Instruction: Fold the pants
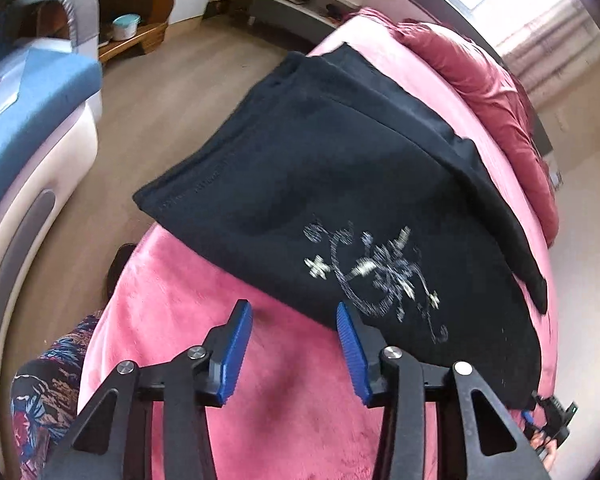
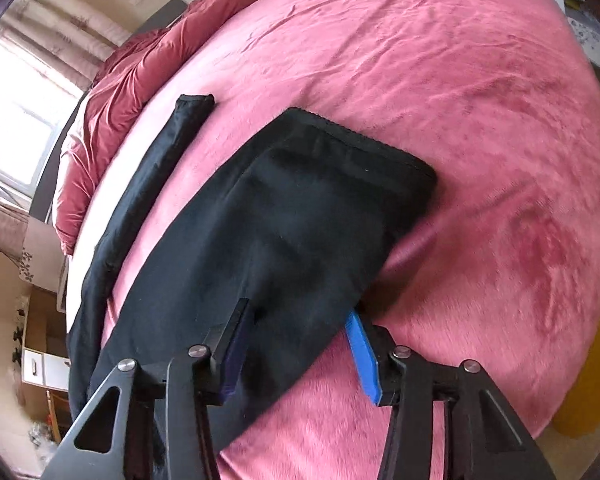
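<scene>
Black pants (image 1: 300, 160) with a silver embroidered motif (image 1: 376, 272) lie folded on a pink blanket (image 1: 204, 300) over the bed. My left gripper (image 1: 292, 318) stands open at the pants' near edge; its right fingertip (image 1: 346, 320) meets the cloth, and only pink blanket shows in the gap. In the right wrist view the pants (image 2: 284, 220) run away to the waistband (image 2: 360, 140), with a narrow black strip (image 2: 172, 140) off to the left. My right gripper (image 2: 298, 316) is open, straddling the pants' near right edge. Flat cloth lies between its fingers.
A dark red duvet (image 1: 492, 92) (image 2: 112, 92) is bunched along the bed's far side. A blue and white seat (image 1: 20, 92) stands left across the wooden floor (image 1: 160, 100). A person's patterned clothing (image 1: 52, 392) is at the bed's near edge. Something yellow (image 2: 588, 380) stands beside the bed.
</scene>
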A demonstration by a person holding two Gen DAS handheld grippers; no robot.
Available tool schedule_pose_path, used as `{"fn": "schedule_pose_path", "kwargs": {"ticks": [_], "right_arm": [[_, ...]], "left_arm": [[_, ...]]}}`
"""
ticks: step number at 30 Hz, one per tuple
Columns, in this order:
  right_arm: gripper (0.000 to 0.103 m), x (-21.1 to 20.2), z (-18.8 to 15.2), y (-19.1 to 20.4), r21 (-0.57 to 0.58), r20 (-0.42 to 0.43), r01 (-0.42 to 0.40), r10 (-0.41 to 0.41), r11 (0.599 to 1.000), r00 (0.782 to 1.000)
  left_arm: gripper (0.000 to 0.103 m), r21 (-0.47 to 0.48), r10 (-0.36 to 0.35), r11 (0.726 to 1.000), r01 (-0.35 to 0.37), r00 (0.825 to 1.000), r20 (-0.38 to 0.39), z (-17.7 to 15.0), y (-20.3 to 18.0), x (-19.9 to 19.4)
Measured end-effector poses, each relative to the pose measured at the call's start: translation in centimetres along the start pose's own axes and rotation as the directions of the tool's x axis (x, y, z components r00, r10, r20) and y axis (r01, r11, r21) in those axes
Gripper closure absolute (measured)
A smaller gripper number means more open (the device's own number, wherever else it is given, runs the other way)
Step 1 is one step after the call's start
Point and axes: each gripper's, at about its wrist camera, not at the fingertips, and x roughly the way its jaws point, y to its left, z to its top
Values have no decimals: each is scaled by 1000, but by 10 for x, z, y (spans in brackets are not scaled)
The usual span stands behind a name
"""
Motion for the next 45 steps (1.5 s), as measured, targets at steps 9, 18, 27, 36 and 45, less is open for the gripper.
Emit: {"fn": "schedule_pose_path", "kwargs": {"ticks": [9, 18, 27, 36, 45], "right_arm": [[53, 16, 11, 9, 4, 8, 50, -50, 999, 999], [85, 14, 25, 19, -38, 27, 51, -50, 998, 998], [88, -23, 36, 26, -95, 76, 12, -5, 995, 997], [88, -47, 31, 11, -93, 91, 19, -10, 995, 996], [88, -67, 21, -19, -111, 75, 75, -67, 991, 995]], "left_arm": [[59, -125, 4, 992, -3, 1000, 6, 19, 7, 17], [95, -123, 36, 992, -28, 997, 64, 25, 5, 4], [96, -78, -30, 996, 38, 994, 101, 22, -6, -38], [96, -8, -41, 999, 43, 992, 116, 2, -9, -61], [96, 43, -35, 999, 32, 997, 69, -29, 4, -82]]}}
